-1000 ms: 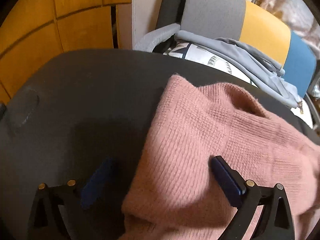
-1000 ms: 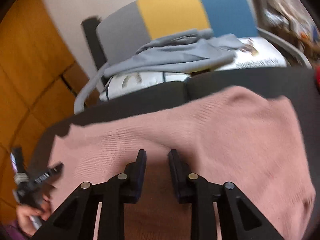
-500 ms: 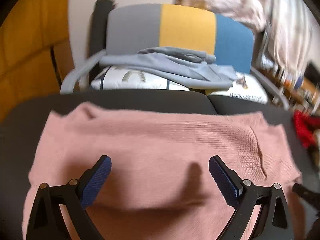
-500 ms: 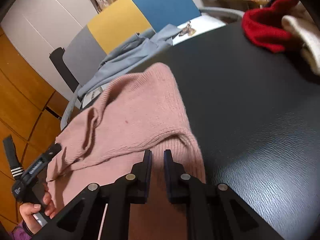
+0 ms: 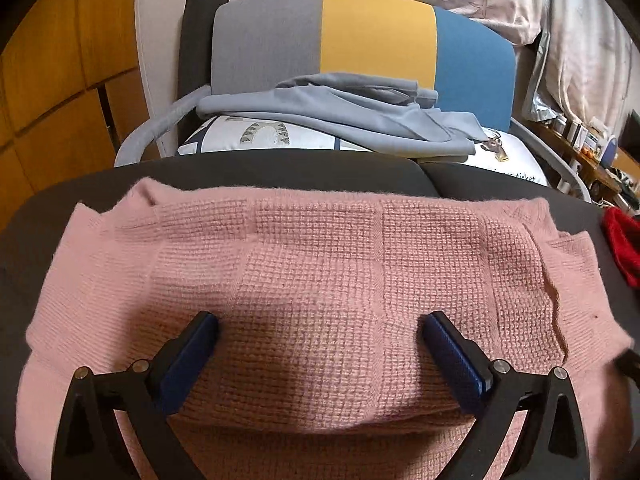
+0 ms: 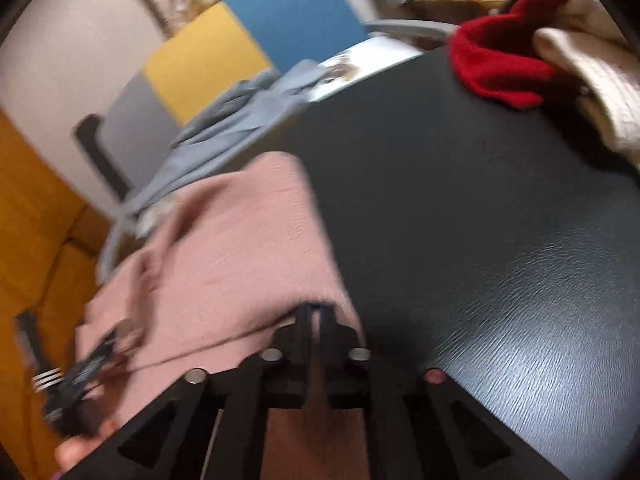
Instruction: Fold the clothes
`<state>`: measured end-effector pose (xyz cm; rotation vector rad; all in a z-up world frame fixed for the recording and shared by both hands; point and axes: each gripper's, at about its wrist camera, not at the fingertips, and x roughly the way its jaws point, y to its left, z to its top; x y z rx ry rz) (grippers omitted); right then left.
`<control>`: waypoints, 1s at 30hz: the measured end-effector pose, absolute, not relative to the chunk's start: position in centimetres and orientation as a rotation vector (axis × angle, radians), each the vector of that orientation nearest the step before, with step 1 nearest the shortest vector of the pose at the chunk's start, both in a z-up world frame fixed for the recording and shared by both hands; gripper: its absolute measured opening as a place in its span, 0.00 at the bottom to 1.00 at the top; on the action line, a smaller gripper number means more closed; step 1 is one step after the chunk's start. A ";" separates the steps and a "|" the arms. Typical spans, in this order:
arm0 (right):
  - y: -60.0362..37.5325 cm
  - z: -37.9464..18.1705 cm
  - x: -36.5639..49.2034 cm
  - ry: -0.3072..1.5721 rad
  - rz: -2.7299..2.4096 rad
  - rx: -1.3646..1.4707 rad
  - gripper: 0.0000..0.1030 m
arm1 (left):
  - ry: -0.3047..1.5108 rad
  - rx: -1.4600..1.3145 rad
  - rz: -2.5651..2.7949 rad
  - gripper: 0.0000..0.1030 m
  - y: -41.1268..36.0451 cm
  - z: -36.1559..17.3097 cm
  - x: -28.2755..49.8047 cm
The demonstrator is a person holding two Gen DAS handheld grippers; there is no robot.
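pink sweater (image 5: 320, 280) on black table (image 6: 480, 240), left gripper (image 5: 318, 344) jaws wide.

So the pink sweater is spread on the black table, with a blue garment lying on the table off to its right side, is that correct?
Not quite: the garment to the right is red, not blue, as the right wrist view shows. The pink sweater does lie on the black table.

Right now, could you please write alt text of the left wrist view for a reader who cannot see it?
A pink knitted sweater lies spread on a dark table, and the left gripper hovers over its near part with both blue-padded fingers wide apart. Behind the table stands a chair in grey, yellow and blue with a grey garment piled on it; a red cloth shows at the right edge.
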<state>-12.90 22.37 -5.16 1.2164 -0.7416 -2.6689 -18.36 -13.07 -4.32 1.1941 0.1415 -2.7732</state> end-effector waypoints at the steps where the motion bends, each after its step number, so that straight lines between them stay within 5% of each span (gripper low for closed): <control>1: 22.2 -4.2 -12.4 -0.720 -2.665 1.159 0.22 | 0.139 1.190 -2.774 1.00 -13.0 -4.4 -18.3; 10: 16.0 -1.9 -24.0 -0.154 -2.619 1.196 0.27 | 0.101 1.172 -2.765 1.00 -12.5 -4.6 -18.0; 14: 14.6 -4.5 -27.8 0.009 -2.653 1.352 0.11 | 0.086 1.164 -2.758 1.00 -12.2 -4.6 -18.0; 30: 14.2 -4.7 -31.2 -0.204 -2.671 1.300 0.09 | 0.115 1.156 -2.770 1.00 -12.6 -4.8 -17.9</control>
